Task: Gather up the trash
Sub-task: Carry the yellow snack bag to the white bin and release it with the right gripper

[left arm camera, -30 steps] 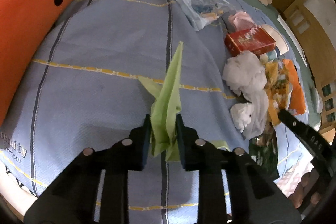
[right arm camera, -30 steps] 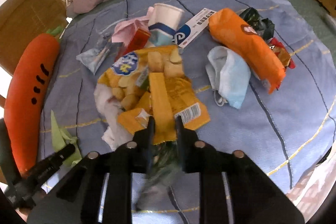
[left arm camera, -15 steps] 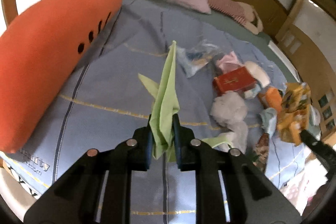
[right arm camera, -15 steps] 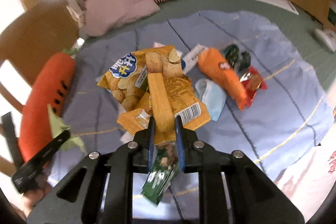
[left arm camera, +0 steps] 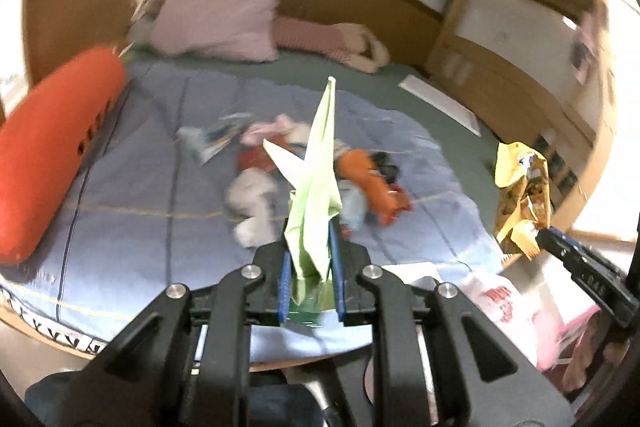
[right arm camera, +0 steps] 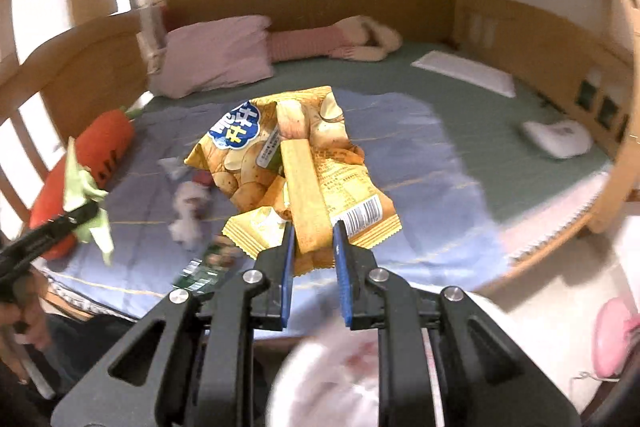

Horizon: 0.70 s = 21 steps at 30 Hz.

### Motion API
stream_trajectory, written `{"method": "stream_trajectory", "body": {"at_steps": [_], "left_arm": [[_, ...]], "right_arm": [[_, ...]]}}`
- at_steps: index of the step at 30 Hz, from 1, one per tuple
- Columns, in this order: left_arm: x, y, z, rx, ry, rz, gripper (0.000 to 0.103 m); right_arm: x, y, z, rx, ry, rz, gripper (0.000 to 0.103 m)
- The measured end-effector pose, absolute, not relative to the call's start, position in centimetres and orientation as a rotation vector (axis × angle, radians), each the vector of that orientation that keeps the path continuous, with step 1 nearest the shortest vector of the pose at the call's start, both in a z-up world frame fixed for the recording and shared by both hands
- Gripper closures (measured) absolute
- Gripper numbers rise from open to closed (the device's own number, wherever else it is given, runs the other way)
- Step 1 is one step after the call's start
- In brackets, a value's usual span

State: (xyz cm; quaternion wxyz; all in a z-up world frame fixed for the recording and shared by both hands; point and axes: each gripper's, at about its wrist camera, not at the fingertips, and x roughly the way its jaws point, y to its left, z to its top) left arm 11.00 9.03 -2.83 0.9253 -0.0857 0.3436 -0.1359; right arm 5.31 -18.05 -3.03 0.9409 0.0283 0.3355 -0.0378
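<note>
My left gripper [left arm camera: 311,247] is shut on a folded light-green paper [left arm camera: 316,183] and holds it up above the bed's near edge; it also shows in the right wrist view [right arm camera: 82,195]. My right gripper [right arm camera: 314,239] is shut on a yellow crisp bag [right arm camera: 296,163], lifted off the bed; the bag also shows at the right of the left wrist view [left arm camera: 520,195]. More trash lies on the blue blanket [left arm camera: 160,195]: white tissues [left arm camera: 252,203], an orange wrapper [left arm camera: 368,183], a red box [left arm camera: 254,159]. A green wrapper [right arm camera: 204,267] lies near the blanket's front edge.
An orange carrot plush [left arm camera: 52,147] lies along the bed's left side. A pink pillow [left arm camera: 216,23] and a striped plush [left arm camera: 332,39] lie at the head. A white plastic bag [left arm camera: 500,307] is below the bed's near edge. Wooden bed rails [right arm camera: 608,75] surround the mattress.
Both grippers have risen and pulled back from the blanket with their loads. The green wrapper that hung below the crisp bag now lies on the blanket.
</note>
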Motion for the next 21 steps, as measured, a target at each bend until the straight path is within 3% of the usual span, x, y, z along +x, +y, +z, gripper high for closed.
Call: {"method": "stream_trajectory", "body": {"at_steps": [12, 14, 16, 17, 21], "left_arm": [[8.1, -3.0, -2.7, -0.076, 0.780, -0.528, 0.086], [7.6, -3.9, -2.9, -0.066, 0.786, -0.551, 0.086], [7.4, -4.8, -3.2, -0.055, 0.793, -0.573, 0.086], [7.0, -5.0, -3.5, -0.054, 0.799, -0.583, 0.086], [6.3, -6.2, -4.9, -0.056, 0.850, -0.664, 0.086]], "right_arm": [[-3.2, -26.8, -9.0, 0.076, 0.889, -0.121, 0.083], [-4.1, -26.4, -9.7, 0.069, 0.927, -0.084, 0.074], [-4.7, -26.6, -9.2, 0.070, 0.904, -0.076, 0.035], [-5.3, -27.2, -8.5, 0.083, 0.859, -0.096, 0.029], [-6.8, -29.6, -5.8, 0.174, 0.705, -0.215, 0.029]]}}
